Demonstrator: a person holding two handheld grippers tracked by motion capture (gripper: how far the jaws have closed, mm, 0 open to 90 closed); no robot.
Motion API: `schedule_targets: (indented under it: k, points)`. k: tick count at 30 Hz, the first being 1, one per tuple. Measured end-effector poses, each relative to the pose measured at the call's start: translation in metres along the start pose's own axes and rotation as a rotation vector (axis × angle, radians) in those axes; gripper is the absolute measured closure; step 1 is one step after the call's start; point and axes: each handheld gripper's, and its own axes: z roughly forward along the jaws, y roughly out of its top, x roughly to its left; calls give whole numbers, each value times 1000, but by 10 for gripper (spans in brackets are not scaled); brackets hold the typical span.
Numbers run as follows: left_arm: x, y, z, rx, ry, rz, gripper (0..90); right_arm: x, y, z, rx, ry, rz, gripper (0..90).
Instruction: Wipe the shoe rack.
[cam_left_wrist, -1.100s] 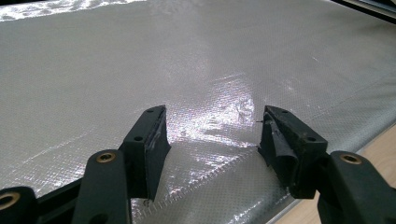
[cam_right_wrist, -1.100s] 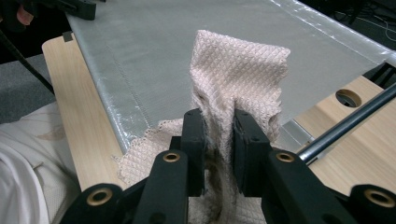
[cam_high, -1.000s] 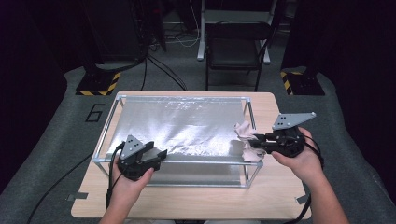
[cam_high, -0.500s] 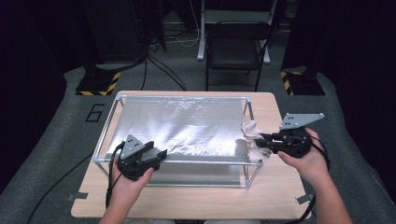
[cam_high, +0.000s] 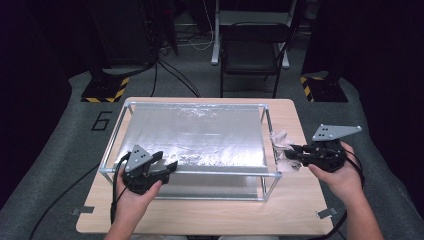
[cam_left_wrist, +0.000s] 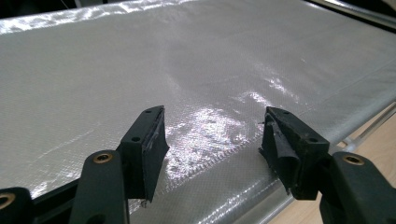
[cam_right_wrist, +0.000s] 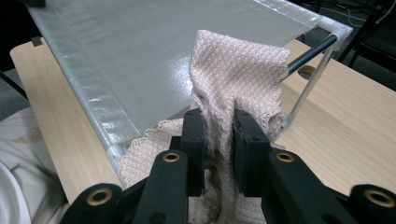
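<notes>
Wooden table (cam_high: 295, 210) on a grey floor, carrying a metal frame (cam_high: 192, 173) with a shiny silver sheet (cam_high: 195, 135) stretched over its top. Right gripper (cam_high: 296, 151), held at the frame's right end: jaws pinching a beige waffle-weave cloth (cam_right_wrist: 238, 70), which drapes against the right edge of the frame and hangs down beside it. Left gripper (cam_high: 170, 166), at the frame's near left corner: jaws spread apart, nothing between them, hovering just over the sheet's front edge. A dark folding chair (cam_high: 250, 55) stands beyond the table
</notes>
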Motion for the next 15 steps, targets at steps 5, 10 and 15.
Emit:
schedule_targets:
  k: [5, 10, 15]
  points:
    - [0, 3, -8, -23, -2, -6, 392, -2, -7, 2, 5, -11, 22, 767]
    - [-2, 3, -13, -31, 0, 4, 392, -7, -18, 7, 16, -22, 44, 767]
    - [-5, 1, -13, -28, -4, 18, 392, -10, -32, 12, 24, -39, 61, 767]
